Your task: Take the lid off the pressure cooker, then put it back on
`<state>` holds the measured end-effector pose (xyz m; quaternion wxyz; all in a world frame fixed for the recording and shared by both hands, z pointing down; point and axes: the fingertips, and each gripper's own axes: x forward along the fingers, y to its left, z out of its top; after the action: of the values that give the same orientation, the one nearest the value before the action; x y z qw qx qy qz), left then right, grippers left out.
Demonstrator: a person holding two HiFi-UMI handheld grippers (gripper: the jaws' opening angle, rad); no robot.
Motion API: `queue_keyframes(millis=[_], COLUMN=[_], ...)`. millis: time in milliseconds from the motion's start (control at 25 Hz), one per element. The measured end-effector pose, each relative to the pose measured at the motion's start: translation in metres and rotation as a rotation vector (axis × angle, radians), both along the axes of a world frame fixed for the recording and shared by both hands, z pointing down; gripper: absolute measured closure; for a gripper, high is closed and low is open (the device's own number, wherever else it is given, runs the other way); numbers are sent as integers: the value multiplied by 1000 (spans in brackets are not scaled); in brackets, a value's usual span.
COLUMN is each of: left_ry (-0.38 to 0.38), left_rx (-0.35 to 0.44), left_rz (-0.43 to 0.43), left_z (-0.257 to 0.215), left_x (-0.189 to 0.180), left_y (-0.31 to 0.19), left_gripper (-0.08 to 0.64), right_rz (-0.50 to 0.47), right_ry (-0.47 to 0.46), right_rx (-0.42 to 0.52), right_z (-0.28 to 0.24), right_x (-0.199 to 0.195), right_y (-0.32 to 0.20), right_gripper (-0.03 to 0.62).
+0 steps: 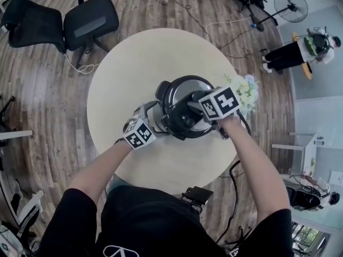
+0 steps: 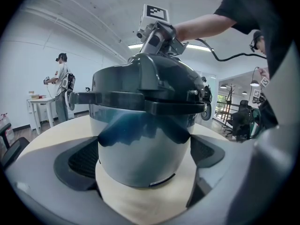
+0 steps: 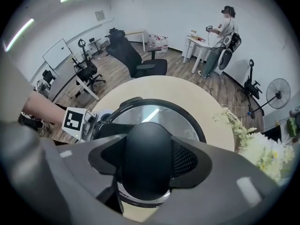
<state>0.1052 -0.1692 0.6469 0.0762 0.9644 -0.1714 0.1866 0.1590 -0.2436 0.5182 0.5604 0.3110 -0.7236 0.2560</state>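
A steel pressure cooker (image 1: pixel 182 103) stands on the round beige table (image 1: pixel 134 63) with its dark lid (image 3: pixel 161 116) on. My left gripper (image 1: pixel 161 119) comes in from the side, and its black pads (image 2: pixel 84 158) press on both sides of the shiny pot body (image 2: pixel 140 144). From above, my right gripper (image 1: pixel 195 111) points steeply down and is shut on the lid's black handle (image 3: pixel 145 149), with a pad against each flank. In the left gripper view the right gripper (image 2: pixel 157 36) sits on top of the lid (image 2: pixel 150 78). The lid's far rim is hidden behind the handle.
A bunch of white and yellow flowers (image 1: pixel 245 92) lies on the table just right of the cooker. Black office chairs (image 1: pixel 91 17) stand beyond the table's far left. A person (image 1: pixel 300 50) and a fan (image 1: pixel 291 5) are at the far right. Cables run across the wooden floor.
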Motion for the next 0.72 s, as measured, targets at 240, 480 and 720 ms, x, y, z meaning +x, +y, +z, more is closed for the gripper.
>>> queue_keyframes(millis=[240, 480, 720], left_ry=[2, 3, 3], left_rx=[3, 4, 4], left_rz=[0, -2, 3], left_z=[0, -1, 0], left_x=[-1, -1, 4], left_y=[0, -2, 1], left_gripper=[-29, -29, -29], right_rz=[-37, -56, -164], right_ry=[14, 112, 99], right_rx=[-6, -120, -93], right_z=[0, 2, 2], right_x=[-2, -4, -3], right_y=[-1, -2, 8], right_gripper=[302, 305, 301])
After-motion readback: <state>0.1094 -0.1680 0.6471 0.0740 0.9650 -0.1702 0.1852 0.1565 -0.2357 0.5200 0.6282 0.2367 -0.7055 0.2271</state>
